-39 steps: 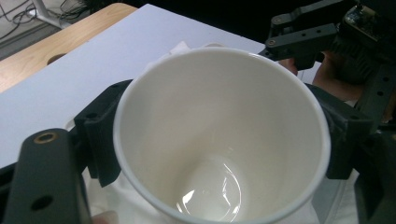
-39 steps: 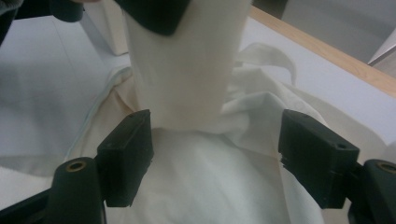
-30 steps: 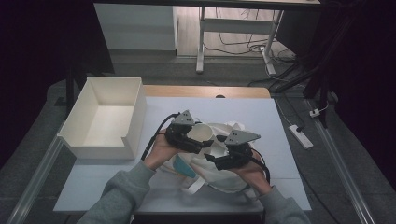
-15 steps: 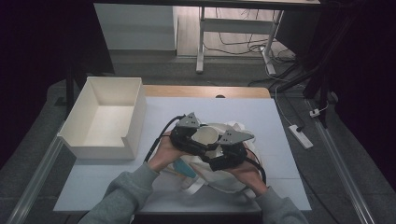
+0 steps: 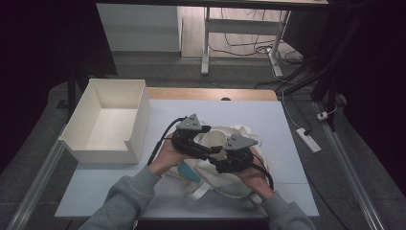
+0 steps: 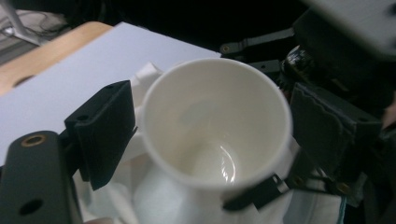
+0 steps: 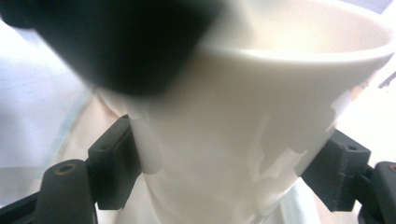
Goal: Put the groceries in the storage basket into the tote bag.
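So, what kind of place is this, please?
Probably a lab or workshop set up for recording, not a home: a plain white table with a cup and empty bin, loose cables and a power strip on the floor.

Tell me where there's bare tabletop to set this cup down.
Free patches: the strip between the white bin and the left gripper, the far stretch beyond the cup, and the right margin past the white cloth bag. It is crowded mid-table, where both grippers, right gripper included, flank the cup over the bag.
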`<state>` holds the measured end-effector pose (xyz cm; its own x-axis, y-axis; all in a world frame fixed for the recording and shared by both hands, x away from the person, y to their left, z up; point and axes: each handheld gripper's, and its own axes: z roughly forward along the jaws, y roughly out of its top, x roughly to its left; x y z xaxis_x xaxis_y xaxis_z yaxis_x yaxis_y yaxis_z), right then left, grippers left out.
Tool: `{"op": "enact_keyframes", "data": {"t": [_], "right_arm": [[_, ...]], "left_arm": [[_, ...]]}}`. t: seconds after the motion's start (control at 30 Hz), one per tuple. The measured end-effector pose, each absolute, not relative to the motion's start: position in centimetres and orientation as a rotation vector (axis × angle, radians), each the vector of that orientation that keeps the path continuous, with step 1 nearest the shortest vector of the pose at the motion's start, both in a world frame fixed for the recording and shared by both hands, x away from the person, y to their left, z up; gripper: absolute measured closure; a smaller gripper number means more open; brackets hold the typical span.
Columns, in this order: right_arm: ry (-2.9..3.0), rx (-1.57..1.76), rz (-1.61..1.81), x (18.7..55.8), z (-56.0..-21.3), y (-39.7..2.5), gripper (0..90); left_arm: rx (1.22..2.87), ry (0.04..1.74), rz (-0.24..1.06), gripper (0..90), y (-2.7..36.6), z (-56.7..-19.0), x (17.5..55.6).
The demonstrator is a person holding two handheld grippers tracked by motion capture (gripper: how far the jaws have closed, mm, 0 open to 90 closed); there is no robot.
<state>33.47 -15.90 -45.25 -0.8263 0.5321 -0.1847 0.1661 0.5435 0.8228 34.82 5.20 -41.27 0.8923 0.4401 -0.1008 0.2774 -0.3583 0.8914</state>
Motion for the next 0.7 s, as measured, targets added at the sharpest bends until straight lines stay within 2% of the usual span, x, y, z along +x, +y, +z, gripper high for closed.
{"op": "enact_keyframes", "data": {"t": [0.17, 0.33, 0.5, 0.7], "right_arm": [[2.318, 0.66, 1.164, 34.6, -45.4, -17.4, 22.0], [2.294, 0.742, 1.191, 35.2, -45.4, -18.4, 22.1], [2.321, 0.726, 1.19, 35.2, -46.1, -17.5, 22.1], [2.368, 0.707, 1.148, 35.7, -47.5, -16.1, 22.1]], "left_arm": [[1.943, 0.568, 0.244, 16.3, 7.3, -40.5, 35.2], [1.997, 0.663, 0.34, 17.1, 8.8, -40.9, 36.1], [2.007, 0.735, 0.395, 17.6, 9.9, -41.5, 37.0], [1.999, 0.784, 0.399, 18.0, 10.9, -41.7, 37.5]]}}
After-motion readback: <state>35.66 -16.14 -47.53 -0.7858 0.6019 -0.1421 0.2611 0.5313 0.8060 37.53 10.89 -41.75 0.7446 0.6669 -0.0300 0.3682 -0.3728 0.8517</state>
